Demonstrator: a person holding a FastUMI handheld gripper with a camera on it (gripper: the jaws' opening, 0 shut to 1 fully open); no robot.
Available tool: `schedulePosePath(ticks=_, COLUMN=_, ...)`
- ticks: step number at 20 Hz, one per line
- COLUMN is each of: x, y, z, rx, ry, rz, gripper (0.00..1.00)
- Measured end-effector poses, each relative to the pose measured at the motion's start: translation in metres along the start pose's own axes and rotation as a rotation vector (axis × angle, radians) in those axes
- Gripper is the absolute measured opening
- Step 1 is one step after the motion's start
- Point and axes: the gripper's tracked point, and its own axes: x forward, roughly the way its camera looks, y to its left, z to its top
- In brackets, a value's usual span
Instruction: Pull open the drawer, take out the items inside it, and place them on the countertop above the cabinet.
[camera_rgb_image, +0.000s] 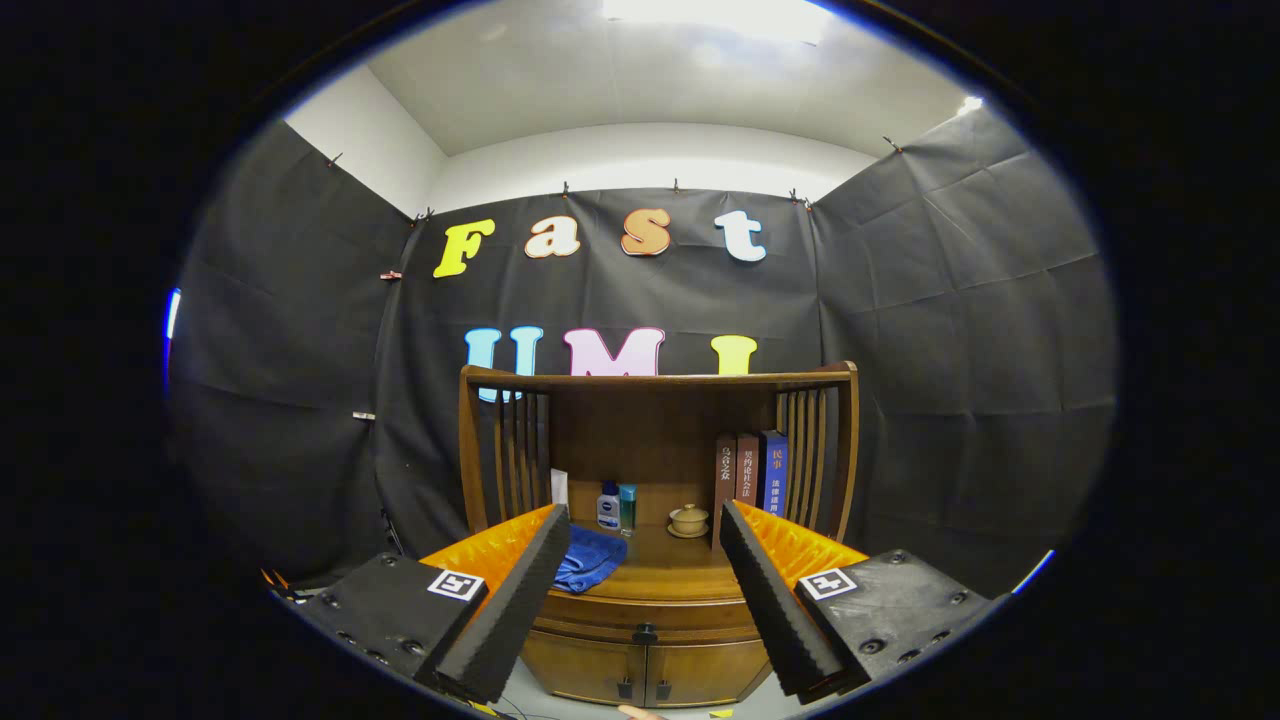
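Wooden drawer with dark knob sits closed beyond the gripper's spread, empty fingers.

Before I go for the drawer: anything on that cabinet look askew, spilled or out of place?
Nothing stands out. The blue cloth lies rumpled on the countertop; bottles, lidded cup and books stand upright. Drawer looks shut; gripper open.

Open claw has free room before drawer knob.
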Motion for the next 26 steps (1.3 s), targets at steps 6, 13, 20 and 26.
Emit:
schedulePosePath(ticks=6, x=0.003, y=0.003, z=-0.001, rx=-0.001, ry=0.001, rz=0.000, gripper=0.98)
schedulePosePath(ticks=13, x=0.013, y=0.005, z=-0.016, rx=0.018, ry=0.028, rz=0.001, gripper=0.98)
schedulePosePath(ticks=20, x=0.047, y=0.016, z=-0.079, rx=0.022, ry=0.097, rz=0.018, gripper=0.98)
schedulePosePath(ticks=26, x=0.083, y=0.022, z=-0.166, rx=0.039, ry=0.219, rz=0.016, gripper=0.99)
